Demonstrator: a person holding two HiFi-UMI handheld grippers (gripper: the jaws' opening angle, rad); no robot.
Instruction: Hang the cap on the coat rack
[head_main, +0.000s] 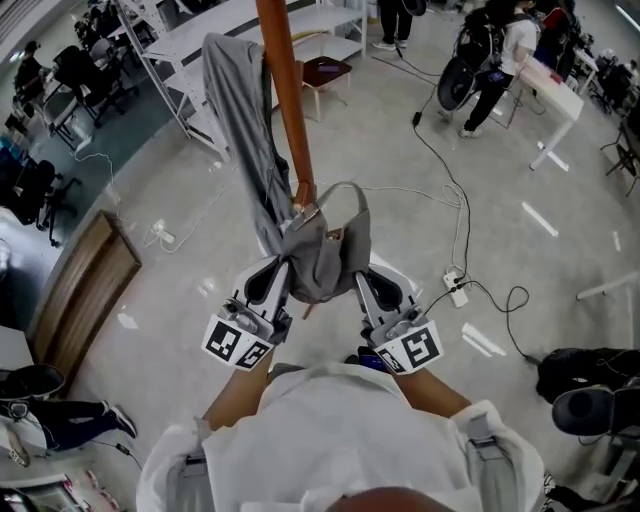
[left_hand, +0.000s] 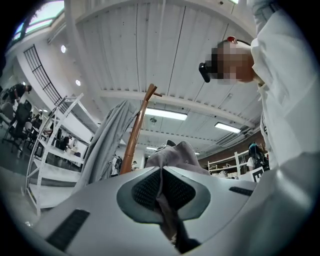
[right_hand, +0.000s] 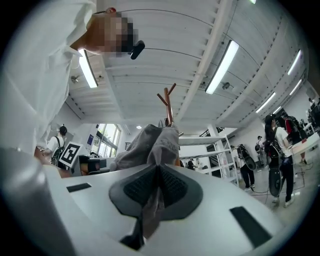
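Nearest, the person's white sleeves (head_main: 300, 440) reach forward, each hand carrying a pale grey plastic 2-jaw gripper. The left gripper (head_main: 278, 283) has its jaws pressed together on a fold of the soft grey fabric cap (head_main: 325, 250). The right gripper (head_main: 362, 285) pinches the opposite side the same way. Each gripper view shows thin cloth squeezed flat between ribbed black pads (left_hand: 145, 190), with no gap left.

Gripping at 2 points probably keeps the limp cap spread and steady, so its opening or rear band can be guided over a peg. The cap sags between the grippers in loose creases, and a thin pale band (head_main: 345, 186) arches above it, close against the rack. It looks not yet hung, since both tools carry its weight.

Just beyond stands the round, reddish-brown wooden pole (head_main: 285, 90) of the coat rack, smooth and slightly glossy. Its angled top pegs (right_hand: 167, 100) show in the right gripper view. A long grey cloth garment (head_main: 240, 120) drapes down the pole's left side in soft folds.

Farther off lie a pale polished floor (head_main: 560, 250), trailing cables (head_main: 455, 190) and white metal shelving (head_main: 200, 40).
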